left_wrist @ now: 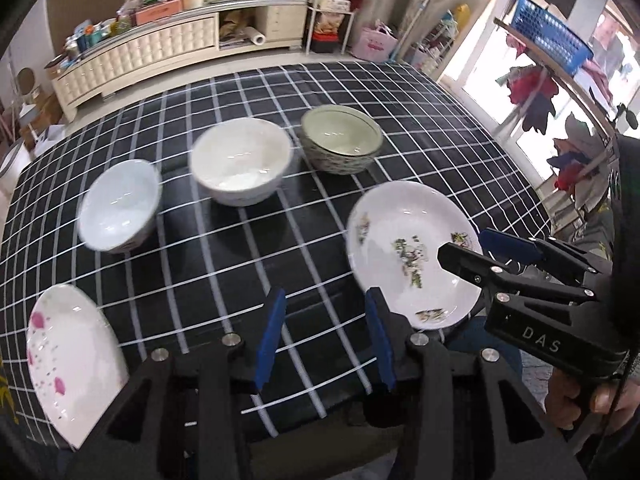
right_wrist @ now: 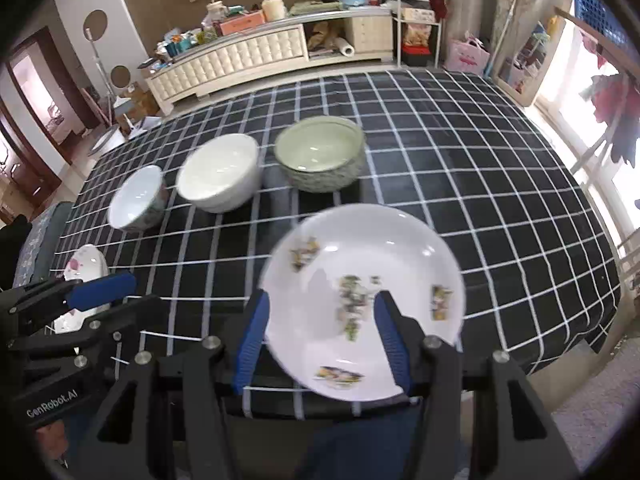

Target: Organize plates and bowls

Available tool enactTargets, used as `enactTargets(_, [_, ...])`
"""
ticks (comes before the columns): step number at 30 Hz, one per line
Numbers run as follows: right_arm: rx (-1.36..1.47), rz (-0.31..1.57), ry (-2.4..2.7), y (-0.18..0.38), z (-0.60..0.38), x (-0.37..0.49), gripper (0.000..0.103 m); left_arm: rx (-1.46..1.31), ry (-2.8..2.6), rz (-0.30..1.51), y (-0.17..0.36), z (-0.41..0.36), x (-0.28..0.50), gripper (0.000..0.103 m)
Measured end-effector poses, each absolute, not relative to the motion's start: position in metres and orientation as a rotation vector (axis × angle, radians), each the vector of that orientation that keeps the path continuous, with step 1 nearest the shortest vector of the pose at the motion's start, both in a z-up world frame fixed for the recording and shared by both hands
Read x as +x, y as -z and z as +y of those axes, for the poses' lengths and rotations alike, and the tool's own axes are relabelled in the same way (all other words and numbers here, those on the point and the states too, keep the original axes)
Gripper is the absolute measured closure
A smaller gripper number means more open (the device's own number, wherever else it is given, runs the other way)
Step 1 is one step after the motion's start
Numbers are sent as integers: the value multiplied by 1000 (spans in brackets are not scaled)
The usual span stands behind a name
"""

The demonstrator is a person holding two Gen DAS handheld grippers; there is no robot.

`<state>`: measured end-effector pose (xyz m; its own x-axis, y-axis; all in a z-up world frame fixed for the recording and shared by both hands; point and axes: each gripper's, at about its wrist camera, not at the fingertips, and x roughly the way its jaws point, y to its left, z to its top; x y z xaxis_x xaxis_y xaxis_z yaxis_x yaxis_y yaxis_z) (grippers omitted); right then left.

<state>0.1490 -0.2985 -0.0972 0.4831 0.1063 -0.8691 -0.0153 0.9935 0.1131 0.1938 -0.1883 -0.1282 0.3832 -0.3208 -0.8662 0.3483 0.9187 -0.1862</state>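
Observation:
Three bowls stand in a row on the black checked table: a small pale blue bowl [left_wrist: 118, 206] [right_wrist: 138, 198], a white bowl [left_wrist: 241, 160] [right_wrist: 219, 172] and a green patterned bowl [left_wrist: 341, 138] [right_wrist: 320, 153]. A white plate with green flower prints [left_wrist: 412, 252] [right_wrist: 362, 300] lies near the front edge. My right gripper [right_wrist: 320, 334] [left_wrist: 472, 248] is open, its fingers above that plate's near side. A white plate with pink flowers [left_wrist: 72, 360] [right_wrist: 86, 270] lies at the front left. My left gripper [left_wrist: 325, 336] [right_wrist: 94, 300] is open and empty above the cloth between the plates.
The table [left_wrist: 440, 120] has a black cloth with white grid lines. Behind it stand a cream sideboard [right_wrist: 240, 56] with clutter and a white wire rack [right_wrist: 416, 12]. Windows and hanging clothes are at the right.

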Motion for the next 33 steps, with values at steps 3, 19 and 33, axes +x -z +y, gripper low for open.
enactTargets(3, [100,1076,-47,103,-318,151,44,38,442,1110,137,-206,201,64])
enactTargets(19, [135,1163,18,155,-375,172,44,63,436,1221,195,-247,236,75])
enactTargets(33, [153,1189,39,175,-388,184,78,68,427,1245,216,-253,253,91])
